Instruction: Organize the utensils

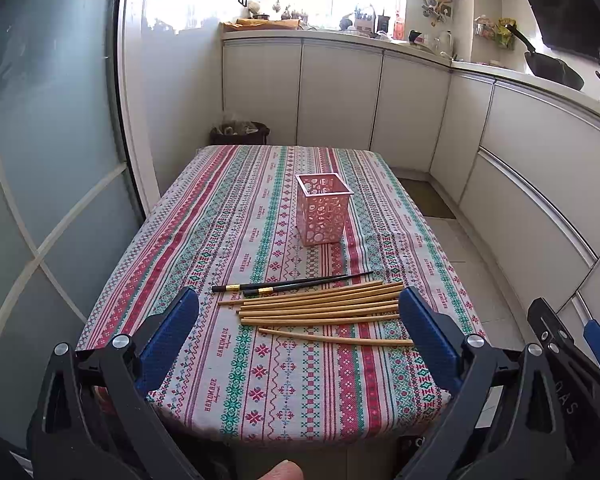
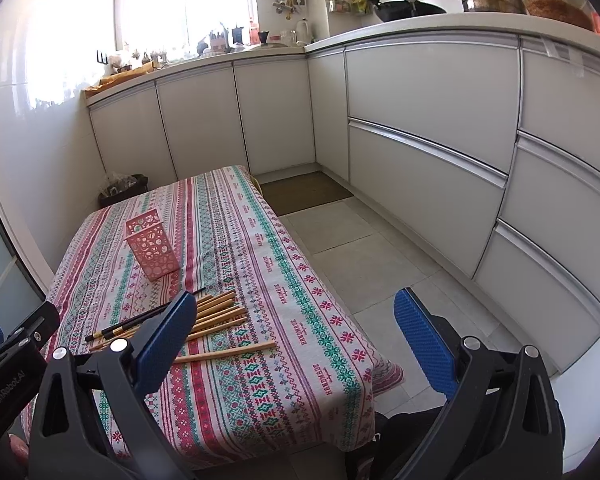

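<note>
We found chopsticks (image 1: 320, 306) lying crosswise before the holder (image 1: 323, 208); left tongs (image 1: 300, 332) nearer, both tongs wide, empty.

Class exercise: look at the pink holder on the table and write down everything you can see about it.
The pink utensil holder is a square, open-topped box that looks like plastic, its walls pierced with round holes of mixed sizes. It stands upright on the patterned tablecloth, near the table's middle, and looks empty from the left wrist view. Nothing touches it but the cloth: the chopsticks lie apart, nearer the camera, and neither hand-held gripper is near it.
</note>
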A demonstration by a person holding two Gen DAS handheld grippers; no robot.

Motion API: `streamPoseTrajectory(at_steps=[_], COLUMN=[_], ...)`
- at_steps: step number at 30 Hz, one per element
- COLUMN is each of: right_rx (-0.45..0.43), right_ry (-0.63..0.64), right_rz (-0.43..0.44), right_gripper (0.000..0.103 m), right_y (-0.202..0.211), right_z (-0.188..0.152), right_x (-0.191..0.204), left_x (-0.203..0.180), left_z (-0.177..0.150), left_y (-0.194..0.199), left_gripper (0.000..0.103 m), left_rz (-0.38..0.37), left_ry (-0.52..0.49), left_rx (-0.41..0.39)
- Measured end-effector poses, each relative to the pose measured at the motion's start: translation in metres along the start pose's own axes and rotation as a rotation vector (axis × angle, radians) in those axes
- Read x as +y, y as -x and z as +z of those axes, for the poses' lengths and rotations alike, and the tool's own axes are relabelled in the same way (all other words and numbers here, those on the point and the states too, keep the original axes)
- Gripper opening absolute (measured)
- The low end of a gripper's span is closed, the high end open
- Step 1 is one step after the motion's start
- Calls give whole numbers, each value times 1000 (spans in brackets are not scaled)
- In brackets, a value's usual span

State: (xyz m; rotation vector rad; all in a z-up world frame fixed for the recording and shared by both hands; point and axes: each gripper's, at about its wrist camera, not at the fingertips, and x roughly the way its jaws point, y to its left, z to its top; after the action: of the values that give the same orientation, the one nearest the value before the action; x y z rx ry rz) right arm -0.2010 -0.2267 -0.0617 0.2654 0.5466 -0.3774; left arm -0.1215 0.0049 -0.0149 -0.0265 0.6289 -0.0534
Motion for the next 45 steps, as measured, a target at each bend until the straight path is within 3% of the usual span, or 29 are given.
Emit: streamPoseTrajectory(at_steps=[4, 8, 11, 13, 16, 18, 19, 20, 21, 22, 23, 25, 26, 29, 32, 34, 37, 45], right_rx=[19, 72, 171, 263, 339, 340, 350, 365, 384, 401, 421, 474, 500, 578, 617, 628, 647, 682], right_ry=[-13, -77, -197, -307, -443, -487, -505, -521, -536, -550, -563, -599, -617, -659, -647, -633, -629, -639], right_rz=[8, 40, 136, 221, 262, 236, 232, 237, 246, 254, 258, 274, 289, 348, 385, 400, 416, 398], right_gripper=[96, 96, 96, 96, 96, 96, 96, 96, 96, 96, 96, 96, 96, 96, 96, 96, 96, 96], right_y=[-8, -24, -47, -68, -96, -108, -115, -121, -128, -133, -140, -153, -159, -177, -188, -191, -196, -204], right_z=[1, 7, 15, 18, 16, 14, 13, 13, 13, 13, 12, 8, 8, 3, 3, 4, 4, -3], right_x=[-2, -13, -33, -50, -75, -86, -91, -94, -96, -99, -100, -103, -103, -100, -88, -81, -75, -75], left_x=[-3, -15, -27, -39, -57, -74, -84, -89, -92, -94, -94, -92, -91, -81, -76, -79, -80, -89], left_z=[2, 4, 11, 21, 44, 53, 51, 45, 38, 34, 31, 25, 22, 25, 32, 33, 31, 42], left_y=[-7, -30, -58, -76, -81, -105, -127, -147, -172, -190, -204, -234, -247, -273, -281, -287, -294, -328], left_gripper=[96, 96, 96, 96, 96, 96, 96, 96, 96, 94, 92, 65, 58, 55, 51, 30, 18, 14], left_rz=[3, -32, -154, -277, -425, -569, -583, -526, -416, -371, -373, -362, -337, -332, -358, -348, -334, -360], left_ry=[-19, -117, -233, -347, -505, -607, -645, -668, -692, -703, -704, -697, -694, -651, -640, -676, -714, -772], left_rx=[21, 90, 202, 273, 222, 331, 450, 542, 616, 657, 694, 769, 795, 861, 866, 877, 884, 920])
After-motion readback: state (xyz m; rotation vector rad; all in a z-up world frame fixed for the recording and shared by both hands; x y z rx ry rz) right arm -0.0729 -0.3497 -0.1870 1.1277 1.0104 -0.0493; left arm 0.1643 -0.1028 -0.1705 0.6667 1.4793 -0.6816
